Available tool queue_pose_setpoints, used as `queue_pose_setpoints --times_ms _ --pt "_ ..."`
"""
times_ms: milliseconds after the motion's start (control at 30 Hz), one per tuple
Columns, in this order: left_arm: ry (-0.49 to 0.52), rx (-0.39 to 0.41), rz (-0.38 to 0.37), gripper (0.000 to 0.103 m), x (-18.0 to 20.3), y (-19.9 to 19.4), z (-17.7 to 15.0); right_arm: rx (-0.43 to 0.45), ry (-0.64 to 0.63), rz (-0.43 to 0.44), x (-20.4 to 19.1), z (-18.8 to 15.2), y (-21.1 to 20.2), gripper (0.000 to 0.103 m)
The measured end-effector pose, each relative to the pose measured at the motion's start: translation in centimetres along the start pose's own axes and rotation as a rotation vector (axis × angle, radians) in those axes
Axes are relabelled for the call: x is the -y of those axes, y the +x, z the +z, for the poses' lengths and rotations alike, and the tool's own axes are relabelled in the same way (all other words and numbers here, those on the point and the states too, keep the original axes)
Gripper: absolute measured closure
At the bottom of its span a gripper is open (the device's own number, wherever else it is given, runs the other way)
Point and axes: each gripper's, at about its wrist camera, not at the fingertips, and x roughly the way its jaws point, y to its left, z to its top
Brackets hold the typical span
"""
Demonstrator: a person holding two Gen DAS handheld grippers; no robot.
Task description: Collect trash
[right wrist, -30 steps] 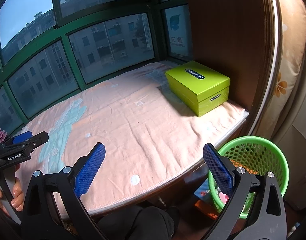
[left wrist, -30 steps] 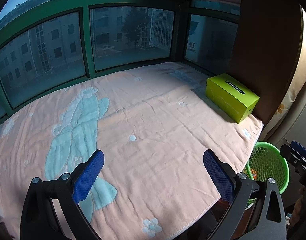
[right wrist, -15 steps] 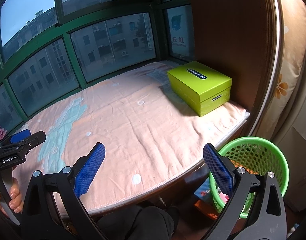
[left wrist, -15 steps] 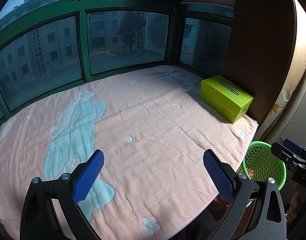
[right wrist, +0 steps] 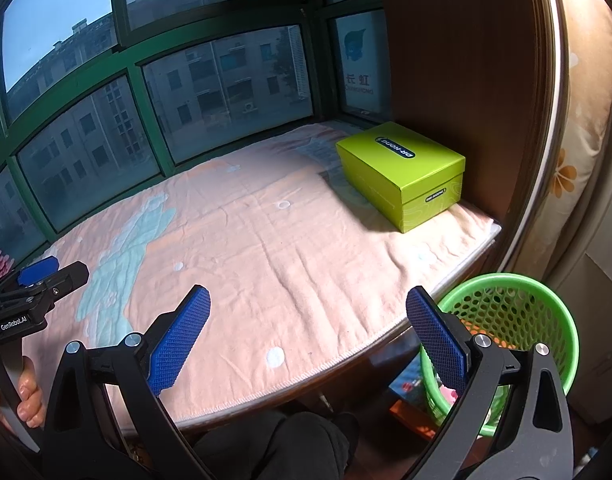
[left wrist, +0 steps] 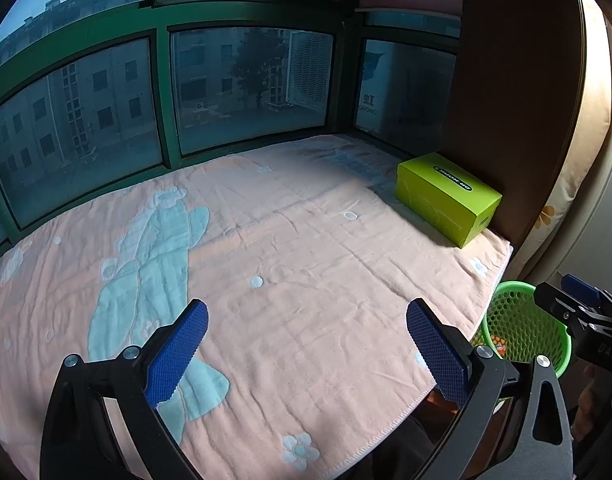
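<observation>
A green mesh waste basket (right wrist: 518, 320) stands on the floor beside the bed's right corner, with colourful scraps inside; it also shows in the left wrist view (left wrist: 522, 332). A lime-green shoebox (right wrist: 402, 172) (left wrist: 446, 200) lies on the pink blanket at the far right, by the brown panel. My left gripper (left wrist: 306, 344) is open and empty above the blanket's near edge. My right gripper (right wrist: 308, 336) is open and empty over the bed's right front edge, its right finger in front of the basket. I see no loose trash on the blanket.
A pink blanket (left wrist: 286, 260) with a pale blue print covers the bed. Green-framed windows (left wrist: 162, 92) run along the far side. A brown panel (right wrist: 466, 60) and a floral curtain (right wrist: 578, 140) close the right side. Some colourful items (right wrist: 410, 388) lie on the floor by the basket.
Both grippers have drawn back and up a little from the bed, so more of the blanket and window shows. Both stay open and empty.
</observation>
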Motion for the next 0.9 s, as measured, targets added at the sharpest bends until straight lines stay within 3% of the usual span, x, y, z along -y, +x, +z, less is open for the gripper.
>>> queue_pose_setpoints --times_ms 900 --pt "0.004 -0.003 0.001 0.007 -0.03 0.15 -0.14 -0.009 0.011 0.012 -0.05 -0.11 0.43 0.006"
